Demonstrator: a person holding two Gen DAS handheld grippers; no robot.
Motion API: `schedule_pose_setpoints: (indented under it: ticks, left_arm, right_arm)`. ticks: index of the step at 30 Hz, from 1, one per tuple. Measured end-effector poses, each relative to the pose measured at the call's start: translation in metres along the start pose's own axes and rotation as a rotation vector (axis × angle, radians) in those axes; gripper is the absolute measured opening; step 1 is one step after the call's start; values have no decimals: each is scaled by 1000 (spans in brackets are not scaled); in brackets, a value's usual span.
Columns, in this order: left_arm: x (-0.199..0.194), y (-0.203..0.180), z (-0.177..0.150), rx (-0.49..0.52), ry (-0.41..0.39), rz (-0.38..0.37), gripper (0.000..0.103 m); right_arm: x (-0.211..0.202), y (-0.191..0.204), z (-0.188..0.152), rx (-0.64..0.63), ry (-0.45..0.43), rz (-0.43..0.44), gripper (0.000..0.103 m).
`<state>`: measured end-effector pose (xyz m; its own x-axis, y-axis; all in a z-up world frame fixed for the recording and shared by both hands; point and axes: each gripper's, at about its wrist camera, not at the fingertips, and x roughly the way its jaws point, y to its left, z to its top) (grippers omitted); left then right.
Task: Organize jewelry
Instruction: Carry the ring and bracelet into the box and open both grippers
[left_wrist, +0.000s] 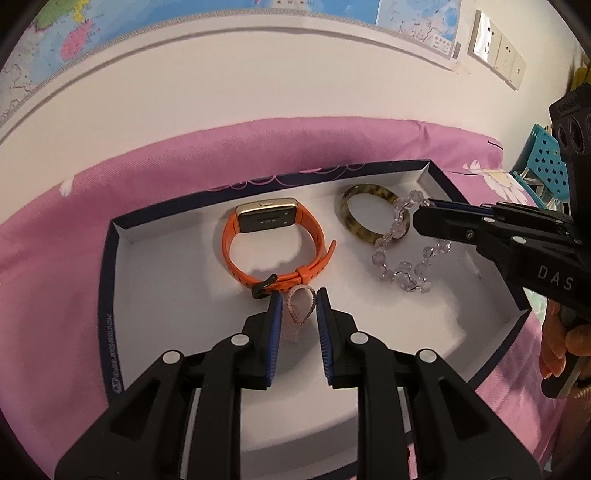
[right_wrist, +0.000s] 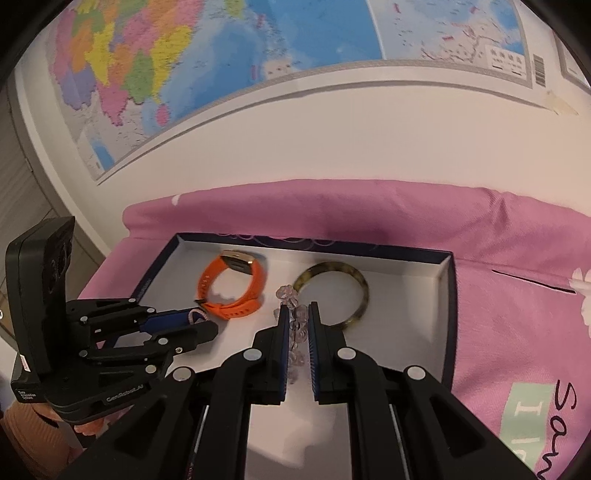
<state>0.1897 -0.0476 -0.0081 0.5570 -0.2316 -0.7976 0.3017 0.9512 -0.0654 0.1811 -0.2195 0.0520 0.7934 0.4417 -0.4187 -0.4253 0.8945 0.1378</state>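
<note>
Holding a small pink loop (left_wrist: 302, 305) in your clenched left gripper (left_wrist: 300, 297), you are hovering near the box's (left_wrist: 107, 280) front edge; your right gripper (right_wrist: 297, 310) is grasping the bead bracelet (left_wrist: 406, 254) beside the bangle (left_wrist: 373, 214).

I am seeing a pink cloth (left_wrist: 258, 147) lying under everything, printed with white flowers and lettering. A coloured wall map (right_wrist: 184, 55) is hanging on the white wall behind, wall sockets (left_wrist: 496, 51) beside it, a perforated turquoise basket (left_wrist: 546, 162) at the right.
</note>
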Motion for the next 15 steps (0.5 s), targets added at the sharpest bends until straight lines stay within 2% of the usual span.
schedule_pose_setpoints:
  ticks: [3,5,6,8,9,13,15]
  left_arm:
    - [4,2,0,-5,9,5,22]
    - [3,2,0,-1,10,-3,32]
    - [1,2,-2,0,5,6,33]
    - [-4,4,-4,5,-2,3,40]
    - [-8,5,-6,6,-4,-4,40]
    - [-21,15,-20,7,-5,-11,43]
    - [-27,22,-30,-5,6,-25,43]
  right_arm:
    - [2,-5,-1,16,3,-22,13]
    - [0,-9,-1,29,-2,-34,16]
    - [-2,-10,-2,31,-4,-38,16]
    - [-7,-11,-4,27,-10,-52,24]
    - [-10,-10,-6,23,-11,-52,26]
    - [-23,5,-21,-60,31,11,27]
    - [-24,14,-35,-113,86,53,27]
